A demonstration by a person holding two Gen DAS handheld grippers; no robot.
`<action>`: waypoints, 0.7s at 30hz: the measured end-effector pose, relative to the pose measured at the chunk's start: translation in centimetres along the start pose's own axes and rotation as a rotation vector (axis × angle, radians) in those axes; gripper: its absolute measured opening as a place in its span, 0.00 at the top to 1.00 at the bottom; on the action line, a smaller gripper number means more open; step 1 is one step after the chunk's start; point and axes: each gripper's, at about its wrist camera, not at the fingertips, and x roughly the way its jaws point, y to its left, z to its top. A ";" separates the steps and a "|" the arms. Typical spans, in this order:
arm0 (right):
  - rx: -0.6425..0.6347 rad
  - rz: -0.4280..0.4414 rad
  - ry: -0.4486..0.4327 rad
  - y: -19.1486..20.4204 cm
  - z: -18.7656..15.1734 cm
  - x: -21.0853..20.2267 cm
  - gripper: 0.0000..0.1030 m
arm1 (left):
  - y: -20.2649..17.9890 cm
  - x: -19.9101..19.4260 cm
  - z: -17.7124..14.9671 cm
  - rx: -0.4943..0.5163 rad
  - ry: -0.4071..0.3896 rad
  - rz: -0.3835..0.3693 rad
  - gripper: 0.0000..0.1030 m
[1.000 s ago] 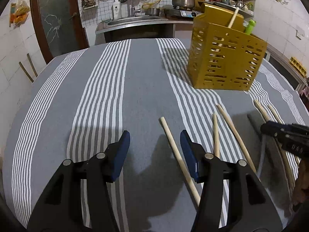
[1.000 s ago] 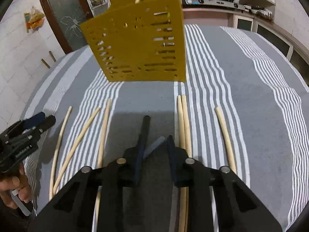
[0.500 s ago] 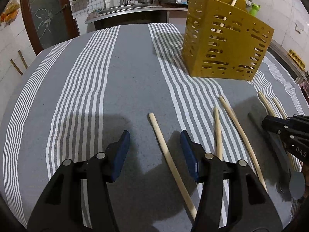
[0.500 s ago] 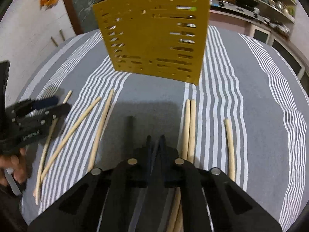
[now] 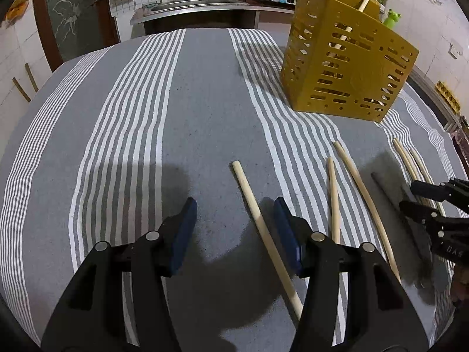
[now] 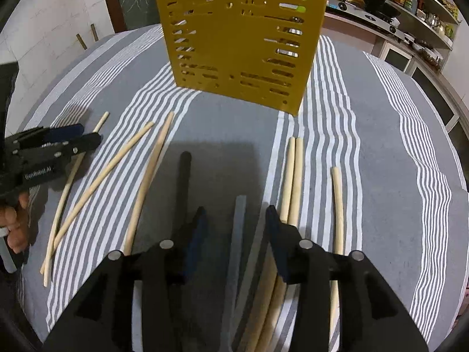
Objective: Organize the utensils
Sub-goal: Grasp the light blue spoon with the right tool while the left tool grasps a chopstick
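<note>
Judged light, stiff, smooth and roll-prone, best pinched mid-length: pale chopstick (image 5: 265,230) lying lower centre on the striped table (image 5: 205,102) between spread left tool (image 5: 234,228); right tool (image 6: 234,220) opening over a grey utensil (image 6: 236,234), unpinched.

Behind your table's grey-and-white striped cloth (image 5: 205,111) you've got white tiled walls (image 5: 17,58), a steel sink counter (image 5: 193,8), a dark door (image 5: 73,14), and cluttered shelves (image 6: 422,6).
</note>
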 end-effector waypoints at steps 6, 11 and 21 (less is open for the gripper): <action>-0.030 0.015 0.036 -0.2 -0.3 0.0 0.60 | -0.7 1.1 1.2 0.025 0.031 0.021 0.48; -0.051 0.027 0.067 -0.5 -0.7 -0.2 0.60 | -1.4 1.4 1.4 0.058 0.062 0.033 0.57; -0.064 0.039 0.090 -0.6 0.7 0.5 0.85 | -2.5 0.7 1.0 0.066 0.078 -0.009 0.97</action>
